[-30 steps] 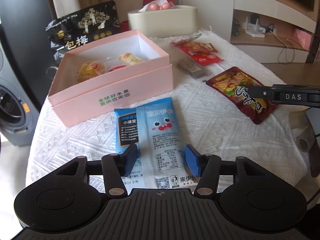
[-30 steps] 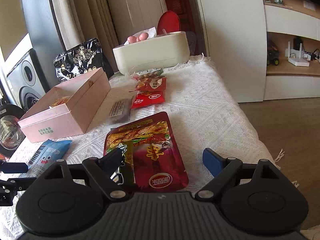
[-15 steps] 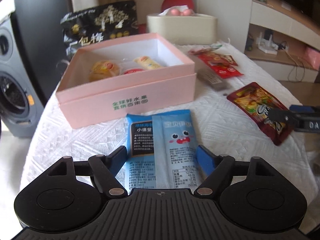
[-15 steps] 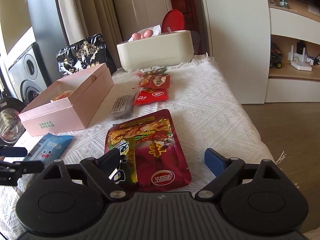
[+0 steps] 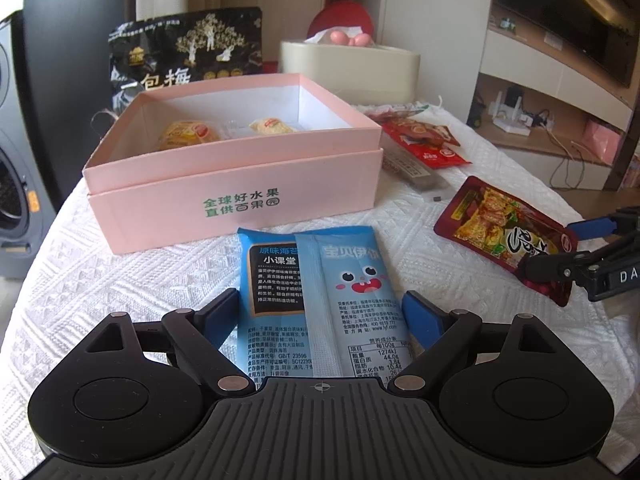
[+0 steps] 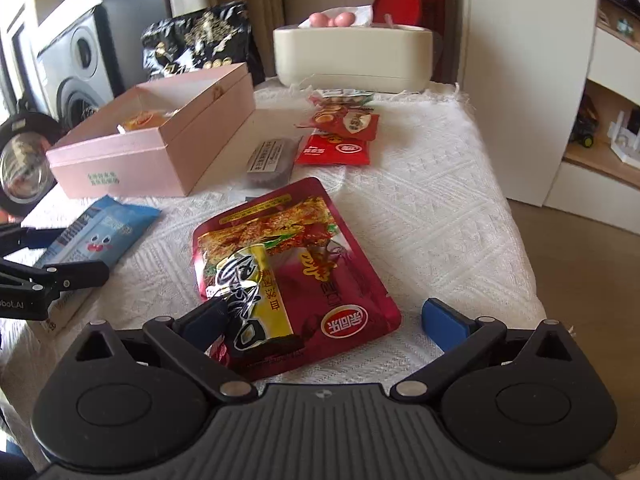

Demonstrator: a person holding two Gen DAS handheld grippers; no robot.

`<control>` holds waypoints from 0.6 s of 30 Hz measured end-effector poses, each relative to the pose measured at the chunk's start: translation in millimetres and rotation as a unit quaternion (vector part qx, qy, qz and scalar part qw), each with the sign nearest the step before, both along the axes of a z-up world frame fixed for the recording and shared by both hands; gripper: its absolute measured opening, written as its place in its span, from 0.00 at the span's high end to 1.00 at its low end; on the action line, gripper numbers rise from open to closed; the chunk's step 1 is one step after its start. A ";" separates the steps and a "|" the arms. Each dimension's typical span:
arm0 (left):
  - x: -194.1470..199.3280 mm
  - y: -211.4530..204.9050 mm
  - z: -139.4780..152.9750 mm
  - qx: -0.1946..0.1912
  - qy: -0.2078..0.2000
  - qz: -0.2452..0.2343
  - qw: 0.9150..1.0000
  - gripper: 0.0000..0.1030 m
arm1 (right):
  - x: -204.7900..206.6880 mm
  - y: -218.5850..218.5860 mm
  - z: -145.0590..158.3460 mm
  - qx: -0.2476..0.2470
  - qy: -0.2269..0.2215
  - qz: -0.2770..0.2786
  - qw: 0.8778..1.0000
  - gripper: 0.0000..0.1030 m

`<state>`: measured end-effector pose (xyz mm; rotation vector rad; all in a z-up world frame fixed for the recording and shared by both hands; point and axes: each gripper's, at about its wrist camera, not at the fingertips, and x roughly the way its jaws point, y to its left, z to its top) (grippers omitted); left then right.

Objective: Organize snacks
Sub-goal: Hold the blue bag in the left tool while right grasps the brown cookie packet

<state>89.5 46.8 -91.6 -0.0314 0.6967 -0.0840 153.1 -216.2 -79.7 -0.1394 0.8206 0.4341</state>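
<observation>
A light blue snack packet [image 5: 320, 292] lies flat on the white tablecloth, between the open jaws of my left gripper [image 5: 322, 312]. It also shows in the right wrist view [image 6: 100, 236]. A dark red snack pouch [image 6: 288, 272] lies between the open jaws of my right gripper [image 6: 324, 320]; it also shows in the left wrist view [image 5: 504, 236]. An open pink box [image 5: 240, 196] stands behind the blue packet and holds yellow wrapped snacks [image 5: 188, 134].
Small red snack packets [image 6: 340, 136] and a dark flat bar [image 6: 272, 158] lie beyond the pouch. A black bag [image 5: 188, 48] and a cream container [image 5: 352, 68] stand at the back. The table's right edge [image 6: 516, 220] drops to the floor.
My left gripper opened wider and moved forward around the blue packet, closer to the pink box. My right gripper moved forward over the near end of the red pouch.
</observation>
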 end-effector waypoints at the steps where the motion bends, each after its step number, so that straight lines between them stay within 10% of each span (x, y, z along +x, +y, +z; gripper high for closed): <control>1: -1.4 0.9 -0.4 -0.004 -0.004 0.000 1.000 0.12 | 2.0 1.2 2.2 -0.004 0.007 0.001 1.000 0.01; 10: -9.7 9.8 -3.1 -0.037 -0.030 0.006 0.999 0.12 | 30.4 45.5 44.0 0.023 -0.072 0.009 0.997 0.11; 13: -10.4 8.1 -3.4 -0.032 -0.031 0.006 0.999 0.12 | 55.1 71.1 35.6 0.020 -0.050 0.045 0.998 0.45; 18: -11.4 7.7 -3.7 -0.033 -0.033 0.007 0.999 0.12 | 86.1 94.0 13.0 -0.004 -0.024 0.058 0.998 0.51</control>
